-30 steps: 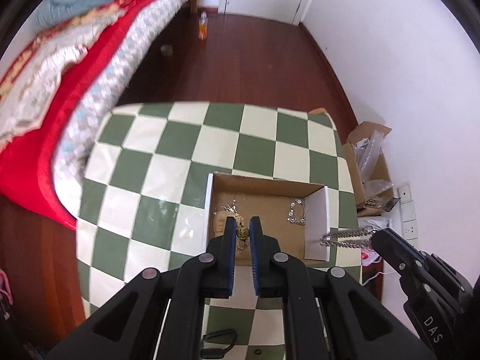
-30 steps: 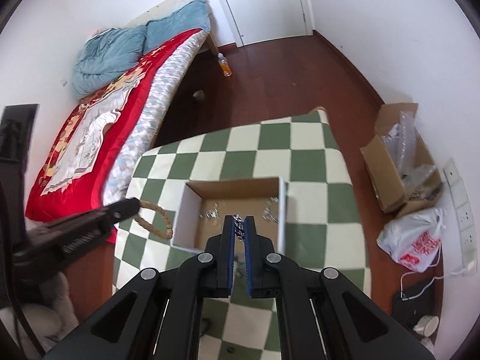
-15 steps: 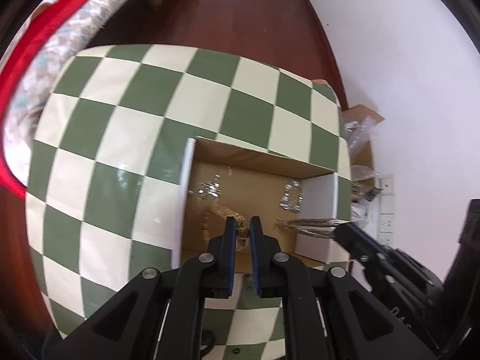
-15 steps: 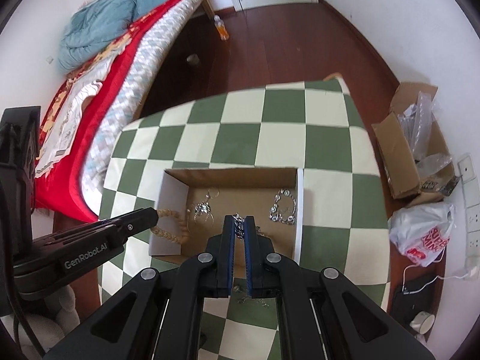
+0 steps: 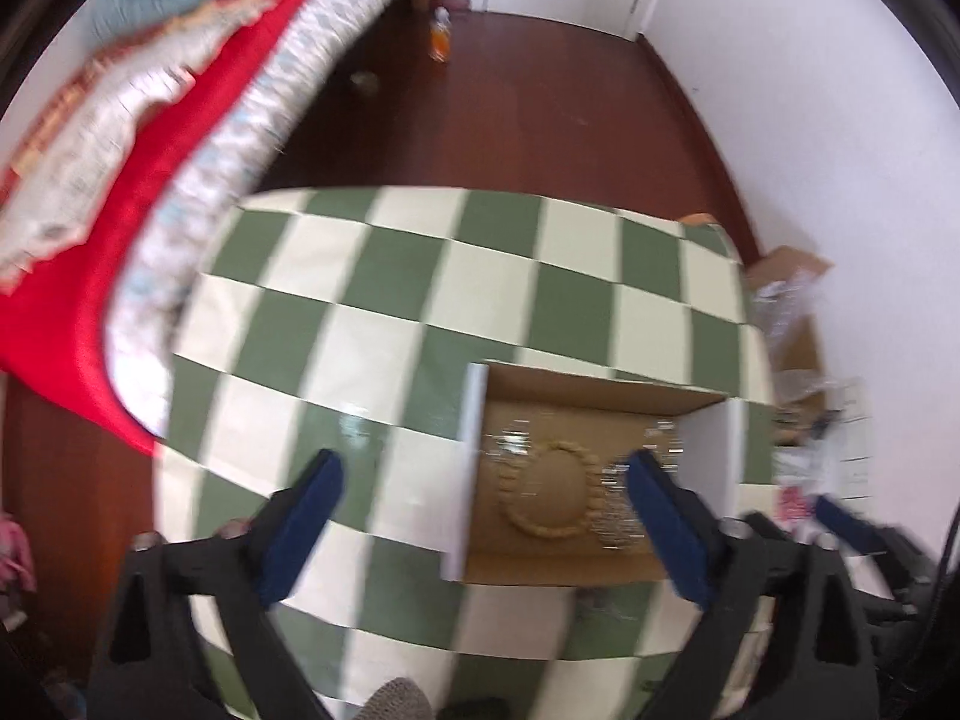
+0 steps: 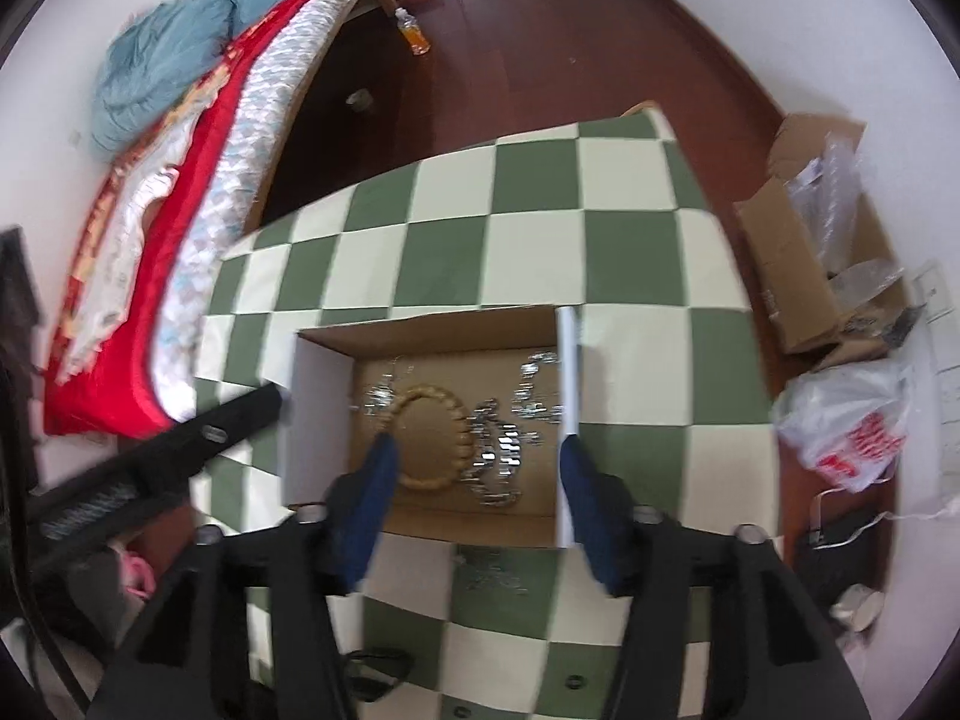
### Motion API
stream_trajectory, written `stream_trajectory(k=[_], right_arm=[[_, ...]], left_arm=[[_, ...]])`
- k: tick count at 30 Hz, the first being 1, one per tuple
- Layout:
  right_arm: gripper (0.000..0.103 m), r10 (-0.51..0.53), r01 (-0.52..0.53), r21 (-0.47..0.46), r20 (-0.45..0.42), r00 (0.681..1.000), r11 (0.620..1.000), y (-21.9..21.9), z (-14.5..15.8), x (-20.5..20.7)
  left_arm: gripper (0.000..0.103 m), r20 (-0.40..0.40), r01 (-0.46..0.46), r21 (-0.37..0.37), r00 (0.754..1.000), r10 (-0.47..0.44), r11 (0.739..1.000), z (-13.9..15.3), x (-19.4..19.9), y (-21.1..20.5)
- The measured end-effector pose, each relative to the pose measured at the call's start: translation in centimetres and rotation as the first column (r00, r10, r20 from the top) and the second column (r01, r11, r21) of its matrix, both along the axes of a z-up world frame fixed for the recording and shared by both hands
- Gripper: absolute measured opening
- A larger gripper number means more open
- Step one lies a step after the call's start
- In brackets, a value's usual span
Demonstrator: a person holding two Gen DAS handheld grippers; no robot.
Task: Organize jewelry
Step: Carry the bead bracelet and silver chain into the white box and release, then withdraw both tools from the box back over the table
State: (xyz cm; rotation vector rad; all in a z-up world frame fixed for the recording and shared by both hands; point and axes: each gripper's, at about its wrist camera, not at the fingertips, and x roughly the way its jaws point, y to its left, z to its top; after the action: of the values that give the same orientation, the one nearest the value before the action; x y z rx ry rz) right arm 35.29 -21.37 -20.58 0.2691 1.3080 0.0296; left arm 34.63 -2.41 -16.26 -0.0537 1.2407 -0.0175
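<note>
both the left gripper [image 5: 483, 507] and right gripper [image 6: 477, 477], jaws just spread and empty, hover over the cardboard box [image 6: 432, 324], where the beaded bracelet [image 6: 429, 441] and silver chain [image 6: 498, 456] already lie, so little seems left.

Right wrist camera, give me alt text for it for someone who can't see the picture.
Seen from above, the right gripper hangs open and empty over an open cardboard box on a green-and-cream checked tablecloth. A tan beaded bracelet and silver chain jewelry lie on the box floor. The left gripper reaches in from the left.
</note>
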Motion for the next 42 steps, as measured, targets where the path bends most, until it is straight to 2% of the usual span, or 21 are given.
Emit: stream_trajectory(k=[1, 3, 6, 8, 13, 21, 31, 38, 42], right_arm=[[0.066, 0.002, -0.002, -0.035, 0.001, 1.000, 0.999, 0.1, 0.1, -0.2], [0.087, 0.012, -0.012, -0.102, 0.002, 1.000, 0.995, 0.3, 0.3, -0.5], [0.099, 0.024, -0.024, -0.195, -0.005, 1.000, 0.981, 0.7, 0.1, -1.2], [0.101, 0.029, -0.032, -0.233, -0.015, 0.999, 0.972, 1.2, -0.5, -1.7], [0.103, 0.041, -0.039, -0.294, -0.002, 0.999, 0.955, 2.1, -1.2, -3.1], [0.103, 0.025, -0.014, -0.281, 0.034, 0.999, 0.960, 3.1, -0.5, -5.3], [0.103, 0.030, 0.018, -0.285, 0.164, 0.986, 0.958, 4.2, 4.8, -10.1], [0.103, 0.037, 0.037, -0.291, 0.243, 0.969, 0.956, 4.5, 8.6, -13.8], [0.103, 0.035, 0.049, -0.283, 0.286, 0.958, 0.958, 4.7, 10.7, -15.8]], left_arm=[[0.102, 0.010, -0.002, 0.027, 1.000, 0.001, 1.000, 0.0, -0.2, 0.2], [0.102, 0.033, -0.011, 0.085, 0.999, 0.008, 0.996, -0.1, -0.9, 0.6], [0.102, 0.079, -0.024, 0.137, 0.997, 0.013, 0.990, -0.4, -2.0, 1.1], [0.102, 0.113, -0.039, 0.153, 0.993, 0.022, 0.987, -0.4, -2.9, 1.5], [0.102, 0.129, -0.062, 0.138, 0.991, 0.044, 0.989, -0.1, -4.3, 2.2], [0.102, 0.190, -0.066, 0.171, 0.981, 0.033, 0.983, 2.0, -7.7, 2.6], [0.102, 0.285, -0.048, 0.195, 0.958, -0.010, 0.980, 6.5, -13.1, 2.3], [0.102, 0.344, -0.046, 0.180, 0.939, -0.019, 0.983, 9.5, -16.5, 2.2], [0.102, 0.359, -0.066, 0.169, 0.933, 0.002, 0.983, 10.3, -18.0, 2.5]])
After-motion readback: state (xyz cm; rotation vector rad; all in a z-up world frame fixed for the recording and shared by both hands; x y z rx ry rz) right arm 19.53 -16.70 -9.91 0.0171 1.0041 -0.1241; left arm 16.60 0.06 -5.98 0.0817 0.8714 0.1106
